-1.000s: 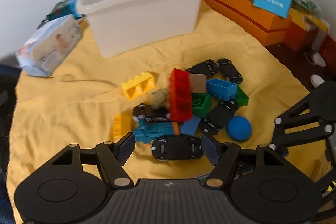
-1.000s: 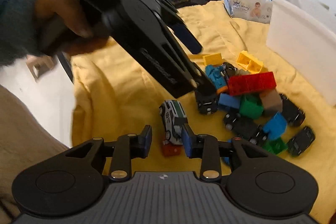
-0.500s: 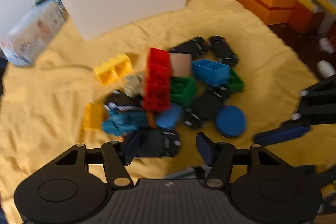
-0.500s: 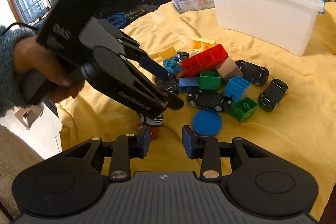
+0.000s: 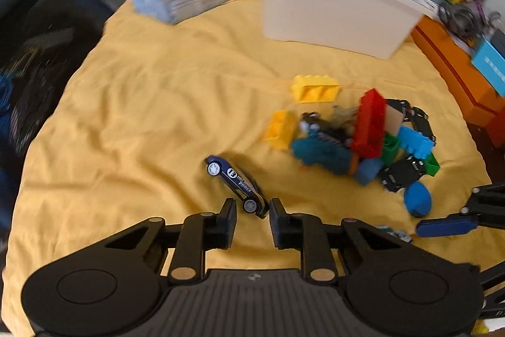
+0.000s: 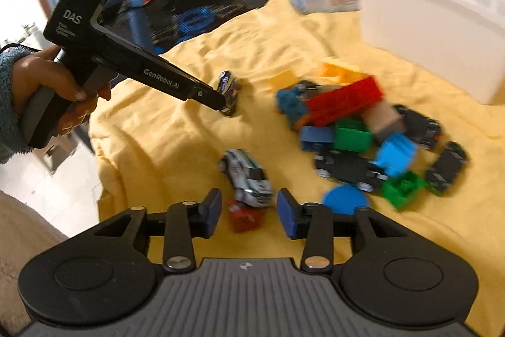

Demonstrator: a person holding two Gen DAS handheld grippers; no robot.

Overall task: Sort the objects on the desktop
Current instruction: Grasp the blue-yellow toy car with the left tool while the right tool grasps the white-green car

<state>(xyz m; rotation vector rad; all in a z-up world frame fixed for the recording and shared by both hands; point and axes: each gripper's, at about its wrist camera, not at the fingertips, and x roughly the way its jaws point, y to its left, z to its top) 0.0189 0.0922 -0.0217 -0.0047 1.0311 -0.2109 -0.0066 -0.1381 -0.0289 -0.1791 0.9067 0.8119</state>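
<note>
Left wrist view: the left tongs [image 5: 252, 218], closing, pinch only the tail of a dark blue toy car [image 5: 236, 183] on the yellow cloth [image 5: 142, 116]; it could twist free.

Right wrist view: the right tongs [image 6: 247, 212], opening and empty, straddle a white-green toy car [image 6: 247, 176] atop a small red block [image 6: 244, 218]; closing might snag both.

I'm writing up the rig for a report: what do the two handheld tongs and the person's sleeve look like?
Both tongs are matte black plastic with blue pads and brass-coloured pivot pins. The left tongs have a pistol handle and white lettering: "DAS" on the head, "GenRobot.AI" along the arm. The sleeve is fuzzy teal fleece.
</note>
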